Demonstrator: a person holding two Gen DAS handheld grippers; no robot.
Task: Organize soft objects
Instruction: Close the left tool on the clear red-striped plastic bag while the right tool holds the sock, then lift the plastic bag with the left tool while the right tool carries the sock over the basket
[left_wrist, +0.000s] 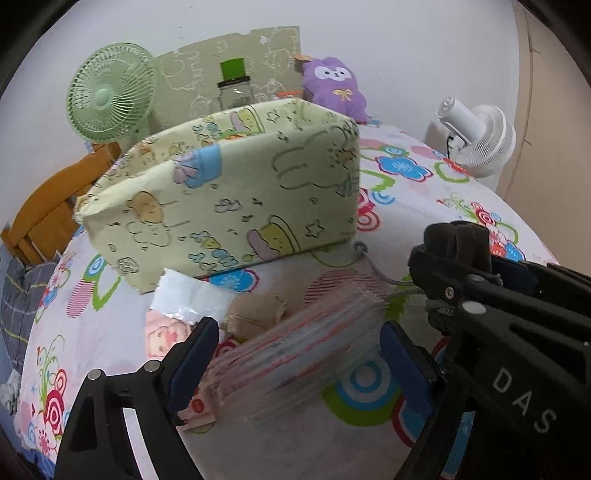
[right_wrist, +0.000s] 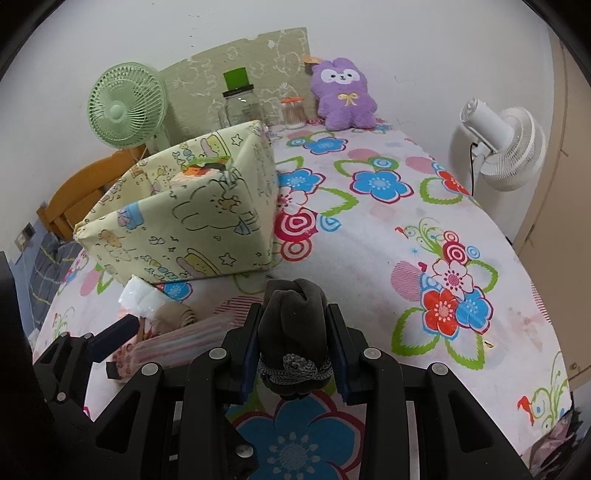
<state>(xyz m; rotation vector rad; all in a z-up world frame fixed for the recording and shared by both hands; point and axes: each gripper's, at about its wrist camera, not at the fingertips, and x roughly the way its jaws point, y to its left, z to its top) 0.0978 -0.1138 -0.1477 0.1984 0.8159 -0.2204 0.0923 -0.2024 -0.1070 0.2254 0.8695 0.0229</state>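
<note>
A yellow-green cartoon-print fabric box (left_wrist: 229, 199) stands on the flowered bedsheet (left_wrist: 406, 177); it also shows in the right wrist view (right_wrist: 192, 210). My left gripper (left_wrist: 295, 354) is open, its fingers either side of a clear plastic packet with pink stripes (left_wrist: 295, 354). A beige rolled cloth (left_wrist: 255, 314) and a white plastic bag (left_wrist: 184, 299) lie in front of the box. My right gripper (right_wrist: 295, 325) is shut on a dark grey rolled cloth tied with grey cord (right_wrist: 295, 332), just right of the left gripper.
A purple plush toy (right_wrist: 343, 96), a glass jar with a green lid (right_wrist: 238, 99) and a small jar (right_wrist: 293, 112) stand at the back wall. A green fan (right_wrist: 123, 107) is back left, a white fan (right_wrist: 506, 147) at right. A wooden frame (left_wrist: 48, 206) is left.
</note>
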